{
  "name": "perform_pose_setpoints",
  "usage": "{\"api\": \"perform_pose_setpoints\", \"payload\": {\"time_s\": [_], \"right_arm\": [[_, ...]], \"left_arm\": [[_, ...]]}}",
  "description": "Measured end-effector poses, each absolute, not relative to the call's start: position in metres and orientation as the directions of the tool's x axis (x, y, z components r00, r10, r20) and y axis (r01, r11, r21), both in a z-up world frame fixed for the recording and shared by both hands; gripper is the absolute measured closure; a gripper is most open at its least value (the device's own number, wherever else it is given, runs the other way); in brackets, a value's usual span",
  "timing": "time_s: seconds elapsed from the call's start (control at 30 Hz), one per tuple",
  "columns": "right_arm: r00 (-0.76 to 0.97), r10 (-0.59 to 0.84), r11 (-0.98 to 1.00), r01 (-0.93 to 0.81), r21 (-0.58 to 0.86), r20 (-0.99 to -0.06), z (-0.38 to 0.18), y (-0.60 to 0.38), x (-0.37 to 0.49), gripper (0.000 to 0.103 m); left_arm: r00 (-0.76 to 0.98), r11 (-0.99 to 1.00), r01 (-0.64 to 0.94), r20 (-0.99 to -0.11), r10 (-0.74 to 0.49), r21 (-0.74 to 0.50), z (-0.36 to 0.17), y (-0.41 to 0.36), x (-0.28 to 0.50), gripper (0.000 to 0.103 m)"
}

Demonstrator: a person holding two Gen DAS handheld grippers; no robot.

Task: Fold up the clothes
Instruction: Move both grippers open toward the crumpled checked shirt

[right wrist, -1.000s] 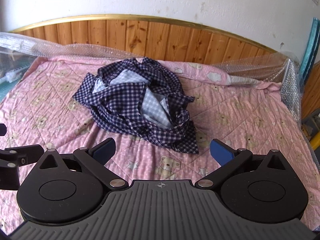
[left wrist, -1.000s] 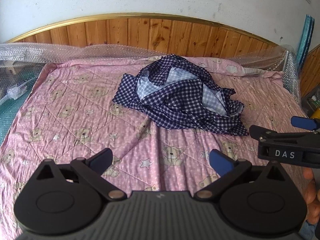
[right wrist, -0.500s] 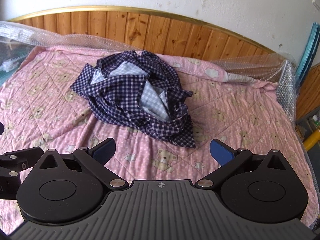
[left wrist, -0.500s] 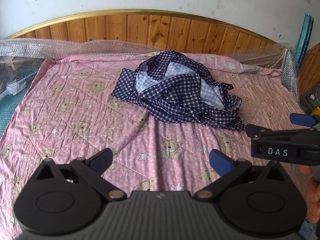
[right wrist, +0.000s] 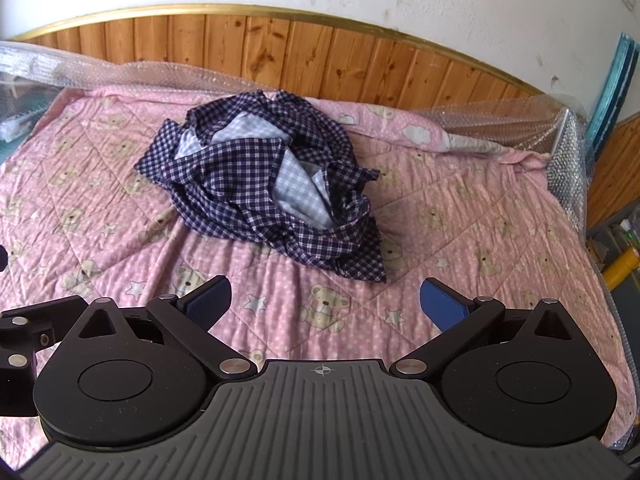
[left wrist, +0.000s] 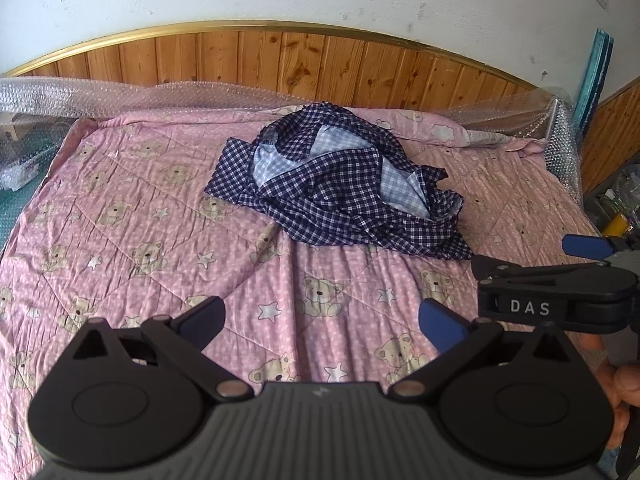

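A dark blue checked shirt (left wrist: 340,188) lies crumpled in a heap on the pink bear-print bedspread (left wrist: 140,232), its paler inside showing in places. In the right wrist view the same shirt (right wrist: 260,192) sits left of centre, beyond the fingers. My left gripper (left wrist: 322,320) hovers open over the near part of the bed, well short of the shirt, nothing between its blue pads. My right gripper (right wrist: 326,302) is also open and empty, a short way from the shirt's near corner. From the left wrist view the right gripper's side, marked DAS, is at the right edge.
A wooden headboard (left wrist: 280,60) with a gold rim stands behind the bed against a white wall. Bubble wrap (left wrist: 80,96) lines the bed's far and right edges. Cluttered items and a yellow object (right wrist: 620,268) sit beside the bed at right. A hand (left wrist: 616,392) holds the right gripper.
Both cameras have risen and tilted down, so the shirt sits lower in each frame and more of the near bedspread is in view. Both grippers stay open. The shirt has not moved.
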State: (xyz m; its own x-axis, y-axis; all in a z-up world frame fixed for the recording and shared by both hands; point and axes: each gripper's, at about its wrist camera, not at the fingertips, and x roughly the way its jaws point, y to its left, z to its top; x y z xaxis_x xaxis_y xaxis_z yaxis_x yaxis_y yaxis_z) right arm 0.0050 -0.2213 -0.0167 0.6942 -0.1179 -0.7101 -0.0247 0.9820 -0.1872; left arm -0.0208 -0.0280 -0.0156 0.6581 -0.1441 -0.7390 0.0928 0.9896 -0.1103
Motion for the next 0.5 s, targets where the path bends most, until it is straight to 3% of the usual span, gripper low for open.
{"api": "perform_pose_setpoints", "payload": {"time_s": [0.3, 0.5], "right_arm": [[0.699, -0.115, 0.982, -0.026, -0.186, -0.706, -0.0175, -0.2179, 0.0033, 0.002], [0.709, -0.099, 0.988, -0.011, -0.151, -0.698, -0.0192, -0.2210, 0.0041, 0.002]], "left_arm": [[0.675, 0.986, 0.081, -0.720, -0.160, -0.143, -0.0138, -0.0233, -0.0220, 0.000], [0.660, 0.991, 0.103, -0.739, -0.135, -0.090, -0.0132, -0.0224, -0.0185, 0.000]]}}
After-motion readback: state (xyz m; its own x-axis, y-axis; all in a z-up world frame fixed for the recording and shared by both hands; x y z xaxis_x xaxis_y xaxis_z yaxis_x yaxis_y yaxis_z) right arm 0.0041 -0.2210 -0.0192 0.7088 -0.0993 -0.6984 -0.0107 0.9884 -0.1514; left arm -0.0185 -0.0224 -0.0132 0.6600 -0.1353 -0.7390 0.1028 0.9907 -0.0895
